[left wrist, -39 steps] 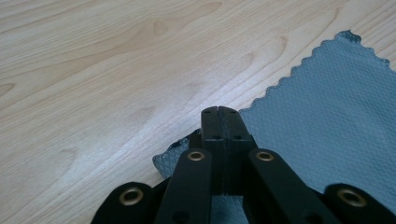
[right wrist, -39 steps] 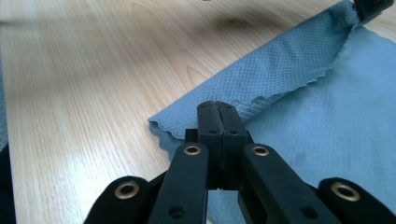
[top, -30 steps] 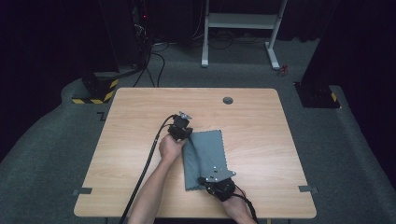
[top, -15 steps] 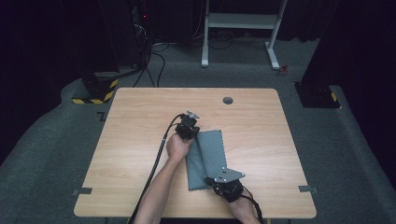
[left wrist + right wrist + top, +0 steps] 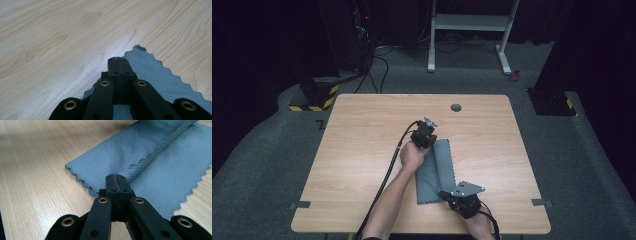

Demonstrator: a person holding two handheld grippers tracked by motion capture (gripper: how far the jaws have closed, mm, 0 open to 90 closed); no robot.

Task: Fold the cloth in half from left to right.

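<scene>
A grey-blue cloth point(image 5: 446, 167) with zigzag edges lies on the wooden table point(image 5: 362, 135), its left part folded over into a double layer. My left gripper point(image 5: 428, 141) sits at the cloth's far end. In the left gripper view its jaws point(image 5: 117, 59) are pressed together over the cloth point(image 5: 155, 72) near the far corner. My right gripper point(image 5: 447, 194) is at the near end. In the right gripper view its jaws point(image 5: 116, 177) are shut where the folded flap's free edge reaches them on the cloth point(image 5: 160, 170).
A round grommet point(image 5: 455, 107) sits in the table near its far edge. The left gripper's black cable point(image 5: 387, 170) trails across the table toward the near edge. A white frame point(image 5: 472, 30) and dark equipment stand on the floor beyond the table.
Both hands have shifted to the right across the table, and the folded part of the cloth has come with them.
</scene>
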